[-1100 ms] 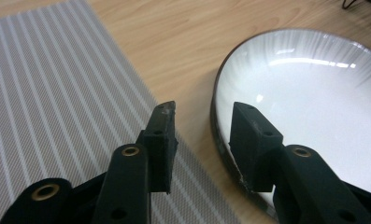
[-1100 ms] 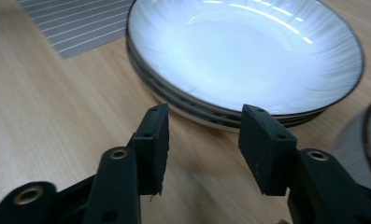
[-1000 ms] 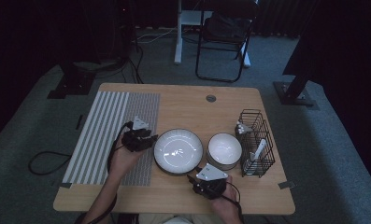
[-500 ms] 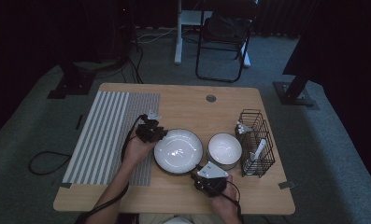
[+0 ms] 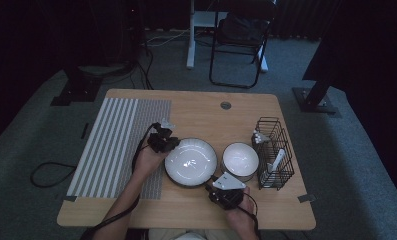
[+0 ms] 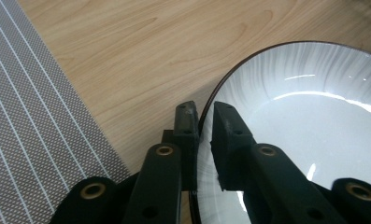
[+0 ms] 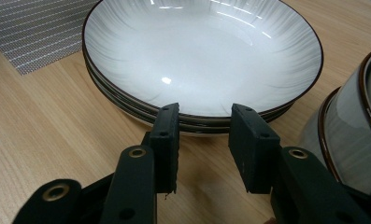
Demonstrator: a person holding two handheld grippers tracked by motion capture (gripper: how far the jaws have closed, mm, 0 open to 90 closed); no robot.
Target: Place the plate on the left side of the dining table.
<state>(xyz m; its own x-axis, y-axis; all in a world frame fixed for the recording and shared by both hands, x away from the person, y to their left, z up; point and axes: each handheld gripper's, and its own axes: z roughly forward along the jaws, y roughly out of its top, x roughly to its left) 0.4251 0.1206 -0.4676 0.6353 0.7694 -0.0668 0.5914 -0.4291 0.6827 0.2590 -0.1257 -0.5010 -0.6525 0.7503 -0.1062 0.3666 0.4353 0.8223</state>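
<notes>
Left tongs (image 6: 204, 119) clamp dark rim of glossy white ribbed plate (image 5: 191, 161), stacked mid-worktop. Right tongs (image 7: 201, 122) gape. Pale wood-grain table (image 5: 196, 107); woven striped mat (image 5: 117, 137) at left edge.

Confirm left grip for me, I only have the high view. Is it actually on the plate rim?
Observer: Yes. In the left gripper view the left gripper has one jaw outside and one inside the top plate rim, nearly closed on it.
Operator: Single plate?
Observer: No, the right gripper view shows a stack of plates, several rims under the top one.
Operator: Right gripper?
Observer: The right gripper is open, jaws short of the stack's near edge, holding nothing.
</notes>
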